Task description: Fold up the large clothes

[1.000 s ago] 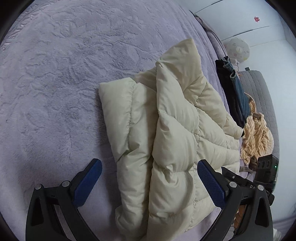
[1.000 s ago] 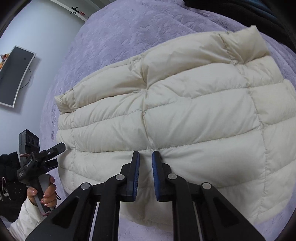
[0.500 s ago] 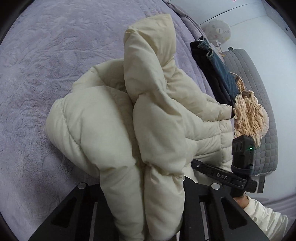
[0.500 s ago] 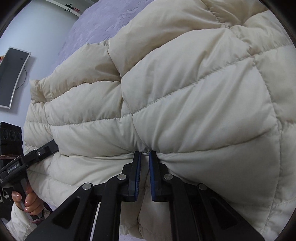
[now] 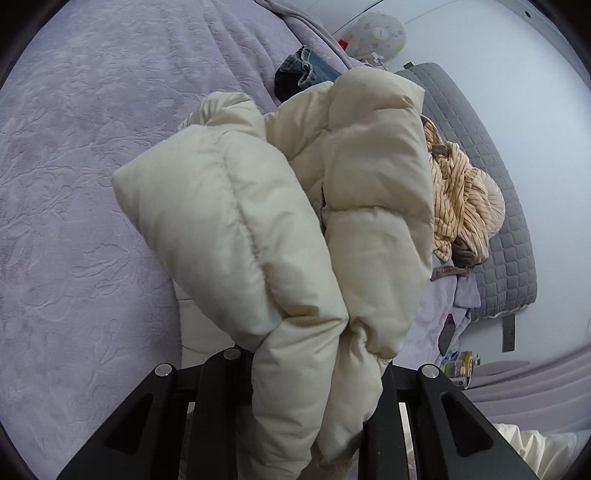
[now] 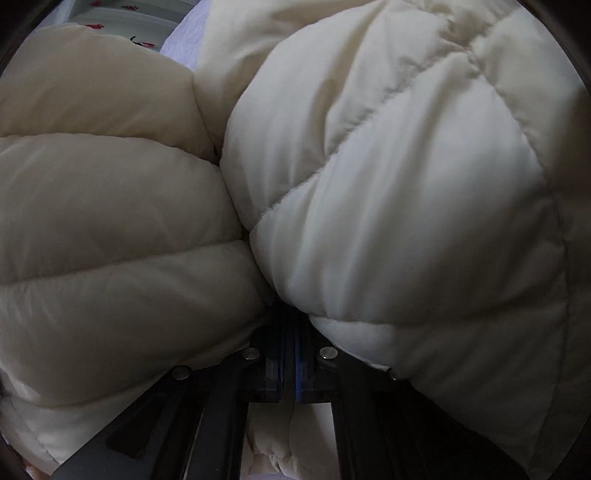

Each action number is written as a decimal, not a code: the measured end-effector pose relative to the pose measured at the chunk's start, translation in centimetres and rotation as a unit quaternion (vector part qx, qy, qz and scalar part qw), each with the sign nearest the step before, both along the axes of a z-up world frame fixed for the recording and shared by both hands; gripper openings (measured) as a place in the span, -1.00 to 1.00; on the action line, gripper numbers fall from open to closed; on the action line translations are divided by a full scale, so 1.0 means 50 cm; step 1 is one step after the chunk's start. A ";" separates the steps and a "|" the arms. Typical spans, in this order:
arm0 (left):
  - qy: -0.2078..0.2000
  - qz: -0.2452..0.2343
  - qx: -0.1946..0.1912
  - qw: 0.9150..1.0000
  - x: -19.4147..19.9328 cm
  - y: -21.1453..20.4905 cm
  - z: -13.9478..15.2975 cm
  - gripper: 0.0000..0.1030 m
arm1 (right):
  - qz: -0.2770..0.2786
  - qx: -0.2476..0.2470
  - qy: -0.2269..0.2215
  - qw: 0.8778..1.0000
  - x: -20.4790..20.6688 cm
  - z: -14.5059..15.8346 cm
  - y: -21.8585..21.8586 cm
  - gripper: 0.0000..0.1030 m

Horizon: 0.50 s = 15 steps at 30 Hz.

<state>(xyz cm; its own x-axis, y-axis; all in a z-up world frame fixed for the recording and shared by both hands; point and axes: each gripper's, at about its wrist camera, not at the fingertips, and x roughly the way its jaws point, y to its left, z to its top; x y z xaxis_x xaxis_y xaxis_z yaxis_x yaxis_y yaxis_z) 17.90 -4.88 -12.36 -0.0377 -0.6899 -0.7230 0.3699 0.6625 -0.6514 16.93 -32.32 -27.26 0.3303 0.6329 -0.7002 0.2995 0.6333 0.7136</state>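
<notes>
A cream quilted puffer jacket is bunched up and lifted above the lilac bed cover. My left gripper is shut on a thick fold of the jacket; its fingertips are hidden by the fabric. In the right wrist view the jacket fills nearly the whole frame. My right gripper is shut on a thin edge of the jacket, blue pads nearly touching.
Dark jeans lie at the far edge of the bed. A striped tan garment lies on a grey quilted mat to the right. A white fan stands behind. Small items lie lower right.
My left gripper closed on the jacket's near fold, and both grippers lifted the jacket off the bed. The jacket now bulges close to both cameras.
</notes>
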 end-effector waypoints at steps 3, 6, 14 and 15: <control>0.001 0.004 0.013 1.000 -0.001 -0.035 0.000 -0.52 | -0.005 0.033 0.000 0.999 -0.003 -0.018 -0.016 -1.00; -0.008 0.004 0.032 0.999 -0.006 -0.069 0.000 -0.52 | -0.005 0.052 -0.003 0.999 -0.005 -0.030 -0.028 -1.00; -0.024 0.021 0.065 0.997 -0.017 -0.112 -0.004 -0.52 | -0.001 0.087 0.008 0.996 -0.008 -0.045 -0.068 -1.00; -0.028 0.022 0.068 0.997 -0.017 -0.112 -0.002 -0.52 | 0.001 0.089 0.012 0.996 -0.009 -0.043 -0.073 -1.00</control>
<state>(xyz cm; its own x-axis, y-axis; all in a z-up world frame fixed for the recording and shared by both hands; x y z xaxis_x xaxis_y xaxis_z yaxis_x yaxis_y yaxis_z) 17.05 -10.49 -12.44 0.0338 -0.5857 -0.8098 0.3710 0.7597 -0.5340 16.48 -35.98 -29.41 0.3145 0.7486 -0.5837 0.3167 0.4969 0.8079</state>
